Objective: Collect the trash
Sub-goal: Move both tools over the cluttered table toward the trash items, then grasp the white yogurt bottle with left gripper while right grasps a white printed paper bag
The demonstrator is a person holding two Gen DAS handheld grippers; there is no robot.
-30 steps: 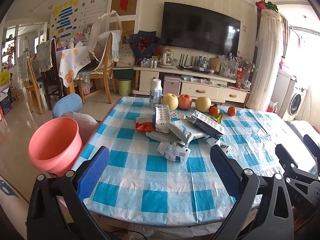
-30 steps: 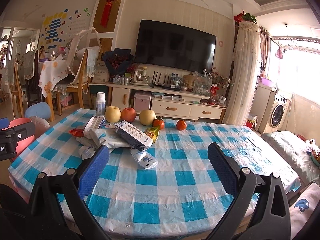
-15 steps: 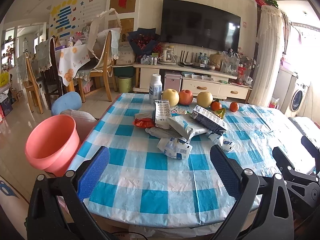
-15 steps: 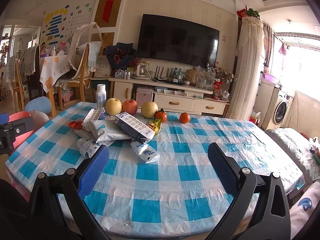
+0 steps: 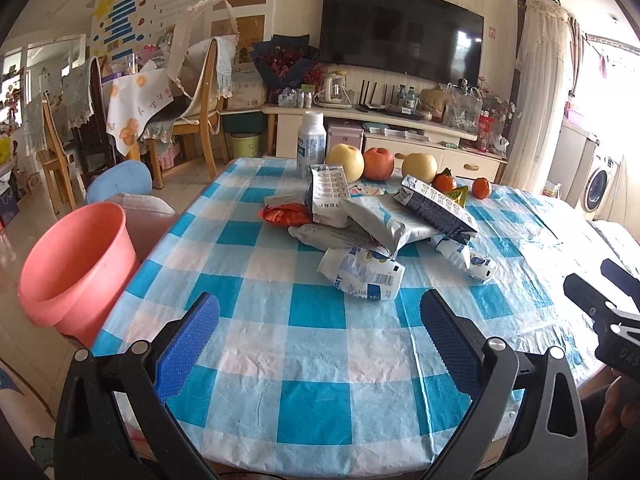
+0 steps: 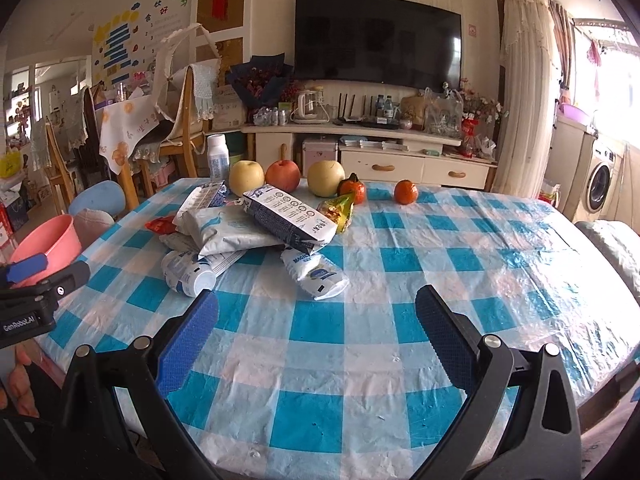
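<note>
A heap of empty packets and cartons (image 5: 384, 220) lies on the blue-checked table (image 5: 312, 344), also in the right wrist view (image 6: 248, 232). A crushed white carton (image 5: 362, 274) and a small white pouch (image 6: 316, 274) lie nearest. A pink bucket (image 5: 76, 264) stands on the floor left of the table. My left gripper (image 5: 318, 340) is open and empty above the near table edge, short of the heap. My right gripper (image 6: 316, 338) is open and empty, just in front of the pouch.
Apples and pears (image 5: 378, 164), small oranges (image 5: 480, 188) and a white bottle (image 5: 311, 142) stand behind the heap. A blue stool (image 5: 120, 180) and wooden chairs (image 5: 192, 112) stand left. A TV cabinet (image 5: 380, 136) is at the back.
Both grippers have moved forward over the table toward the heap, which now appears larger and closer. Jaws stay open.
</note>
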